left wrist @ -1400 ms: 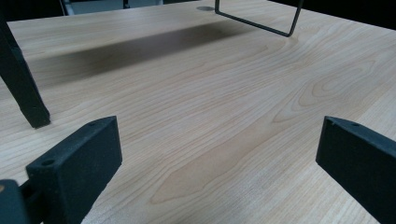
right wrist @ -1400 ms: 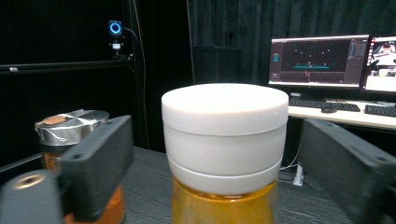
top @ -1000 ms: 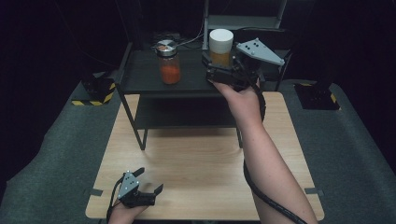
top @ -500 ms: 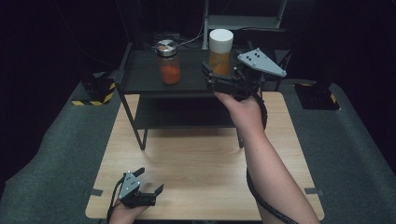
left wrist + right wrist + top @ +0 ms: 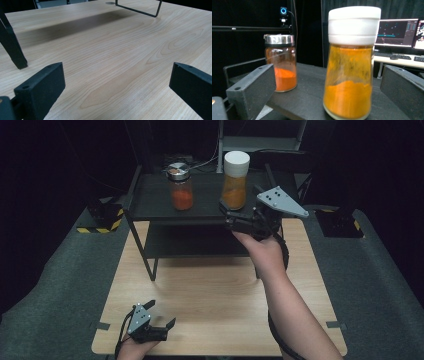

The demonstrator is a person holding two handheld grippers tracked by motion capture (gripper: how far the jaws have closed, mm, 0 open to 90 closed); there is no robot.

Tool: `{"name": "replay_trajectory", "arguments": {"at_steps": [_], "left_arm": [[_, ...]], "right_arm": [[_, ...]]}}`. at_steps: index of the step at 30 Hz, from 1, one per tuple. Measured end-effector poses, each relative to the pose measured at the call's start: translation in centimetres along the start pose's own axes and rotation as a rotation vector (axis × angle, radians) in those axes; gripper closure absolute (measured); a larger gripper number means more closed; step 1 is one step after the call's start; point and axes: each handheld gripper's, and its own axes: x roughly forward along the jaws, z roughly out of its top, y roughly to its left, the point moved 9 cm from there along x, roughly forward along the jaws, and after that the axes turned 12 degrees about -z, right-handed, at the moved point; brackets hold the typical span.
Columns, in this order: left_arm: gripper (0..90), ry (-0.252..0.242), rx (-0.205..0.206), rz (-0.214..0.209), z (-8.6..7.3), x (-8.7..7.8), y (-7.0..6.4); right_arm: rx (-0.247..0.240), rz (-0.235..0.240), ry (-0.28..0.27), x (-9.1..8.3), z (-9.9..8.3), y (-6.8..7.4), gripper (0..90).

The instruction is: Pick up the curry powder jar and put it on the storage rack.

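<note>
- Progress, as a judgement: grasp not yet made; the white-capped jar (image 5: 235, 180) stood upright on the black shelf (image 5: 150, 200), w/ the right gripper (image 5: 230, 216) lined up just short of it, so closing on it, lifting and placing all looked left to do
- Jar position: on the shelf's top level, toward the right end, part-filled w/ yellow-orange powder; in the right gripper view the white-capped jar (image 5: 350, 62) sat between the two jaws but farther ahead, not touching either
- Second jar: a metal-lidded jar (image 5: 180, 186) w/ redder powder stood on the same shelf to the left, well apart from the first; untouched
- Right gripper state: jaws spread wide, nothing between the pads; gap looked roomy enough for the jar body
- Right arm pose: forearm reached fwd from the bottom of the high view over the wooden table (image 5: 210, 320), hand at the shelf's front edge, gripper roughly level and aimed at the jar's lower half, grey plate on top
- Left gripper (image 5: 159, 318): low at the near-left of the table, jaws spread, holding nothing; the left gripper view gave bare wood grain and a shelf leg (image 5: 12, 47)
- Left hand at the table's near edge, idle by the look of it
</note>
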Motion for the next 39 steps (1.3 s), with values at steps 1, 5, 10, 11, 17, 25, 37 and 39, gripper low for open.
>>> {"name": "replay_trajectory", "arguments": {"at_steps": [1, 5, 10, 11, 17, 25, 37, 39], "left_arm": [[0.5, -0.001, -0.001, -0.001, 0.0, 0.0, 0.0], [0.5, 0.002, 0.000, -0.004, 0.0, 0.0, 0.1], [0.5, 0.004, 0.004, -0.006, 0.0, 0.0, 0.0], [0.5, 0.004, 0.005, -0.006, 0.0, 0.0, 0.0], [0.4, 0.001, 0.005, -0.008, 0.0, 0.0, 0.0], [0.4, 0.004, 0.006, -0.012, 0.0, 0.0, 0.0], [0.4, 0.005, 0.009, -0.014, 0.0, 0.1, 0.0], [0.5, 0.005, 0.009, -0.014, 0.0, 0.1, 0.0]], "right_arm": [[0.000, 0.003, 0.000, -0.2, -0.2, 0.0, 0.0], [-0.006, 0.010, -0.002, -0.7, -0.6, -0.1, 0.0], [-0.013, 0.023, -0.001, -1.4, -1.1, -0.2, 0.0], [-0.014, 0.024, -0.001, -1.5, -1.2, -0.3, 0.0], [-0.028, 0.034, 0.004, -2.0, -1.7, -0.2, 0.0], [-0.052, 0.037, 0.010, -2.6, -2.5, -0.1, 0.0], [-0.075, 0.040, 0.037, -3.6, -4.2, 0.0, 0.0], [-0.078, 0.039, 0.041, -3.8, -4.3, 0.0, 0.0]]}}
